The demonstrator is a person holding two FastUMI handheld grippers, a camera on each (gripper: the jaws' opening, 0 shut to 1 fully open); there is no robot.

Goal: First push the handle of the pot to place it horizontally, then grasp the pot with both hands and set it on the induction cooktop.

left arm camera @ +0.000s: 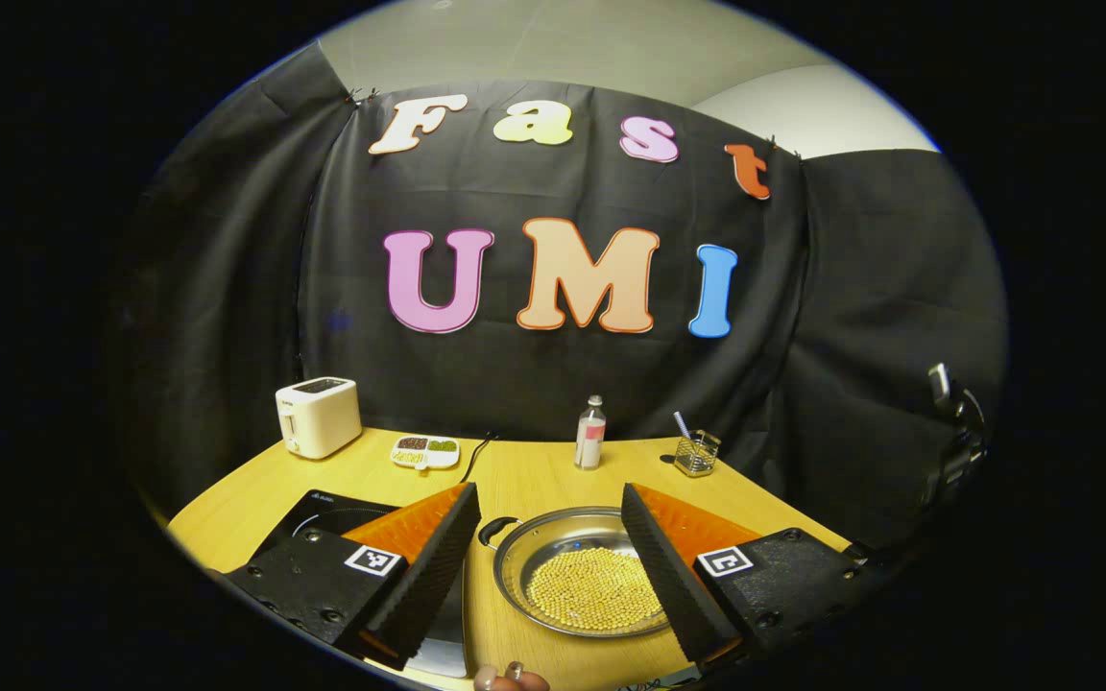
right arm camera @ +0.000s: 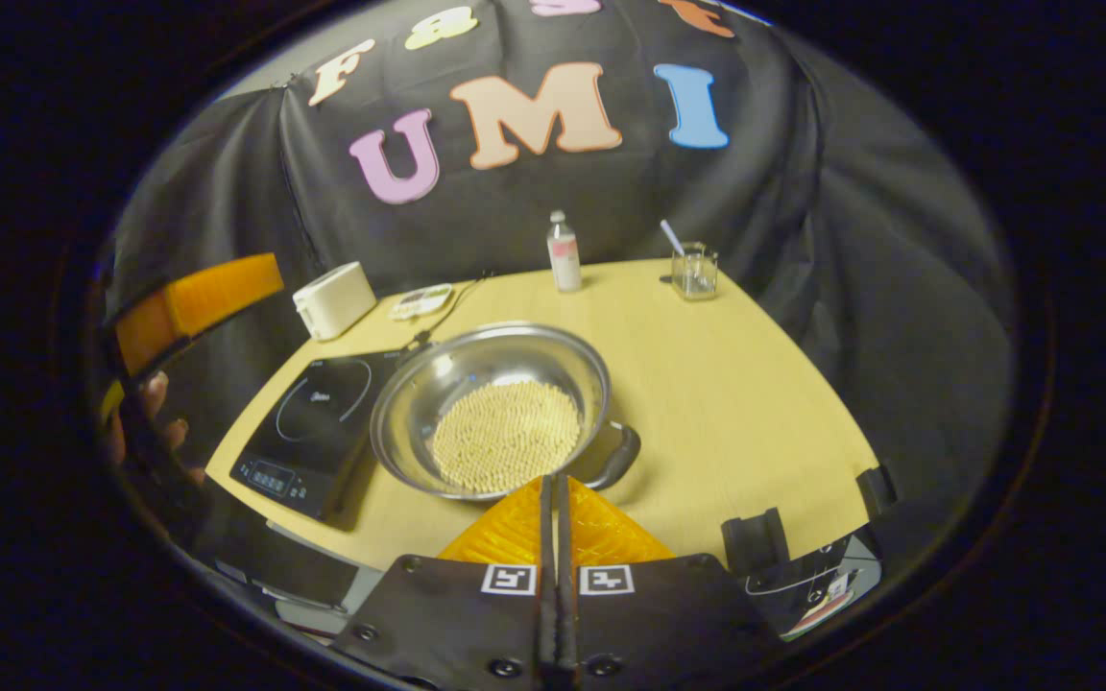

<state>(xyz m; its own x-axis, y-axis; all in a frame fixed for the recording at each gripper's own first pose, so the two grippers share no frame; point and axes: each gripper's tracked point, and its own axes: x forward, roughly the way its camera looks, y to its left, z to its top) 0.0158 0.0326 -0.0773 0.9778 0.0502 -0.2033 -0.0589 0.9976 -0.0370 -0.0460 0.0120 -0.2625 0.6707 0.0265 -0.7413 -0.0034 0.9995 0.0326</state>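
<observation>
A steel pot (right arm camera: 491,408) with a layer of yellow beans stands on the wooden table, just right of the black induction cooktop (right arm camera: 318,417). One loop handle (right arm camera: 615,456) sticks out on the pot's near right side; the other handle (left arm camera: 491,531) appears in the left gripper view. My right gripper (right arm camera: 554,480) is shut, nothing between its fingers, its tips right at the pot's near rim beside that handle. My left gripper (left arm camera: 549,491) is open, held above the table in front of the pot (left arm camera: 591,571), apart from it, with the cooktop (left arm camera: 332,509) under its left finger.
Along the back of the table stand a white toaster (left arm camera: 318,416), a small snack tray (left arm camera: 425,451), a bottle (left arm camera: 589,434) and a glass cup with a straw (left arm camera: 697,453). A hand (right arm camera: 145,413) holds the left gripper at the table's left edge.
</observation>
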